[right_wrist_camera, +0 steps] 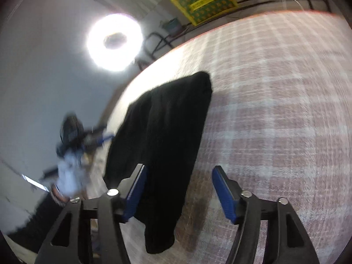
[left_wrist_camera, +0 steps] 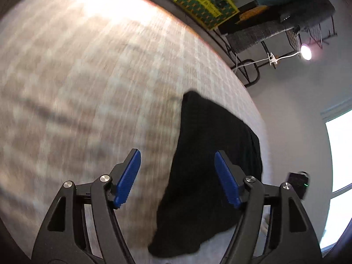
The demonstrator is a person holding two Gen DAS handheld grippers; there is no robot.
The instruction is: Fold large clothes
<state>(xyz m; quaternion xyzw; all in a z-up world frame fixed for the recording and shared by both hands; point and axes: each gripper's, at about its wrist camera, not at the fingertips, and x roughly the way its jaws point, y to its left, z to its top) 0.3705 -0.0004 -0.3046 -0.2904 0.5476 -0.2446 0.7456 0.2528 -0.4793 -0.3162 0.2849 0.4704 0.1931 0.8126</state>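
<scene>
Both your left gripper (left_wrist_camera: 177, 176) and right gripper (right_wrist_camera: 178, 189) stand released above the black garment (right_wrist_camera: 162, 132), whose long axis runs away from them.

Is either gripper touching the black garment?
Apart: both wrist views show open blue pads above the garment, nothing pinched; left gripper, right gripper.

Both wrist views angled down, sharing black garment (left_wrist_camera: 211, 165).
</scene>
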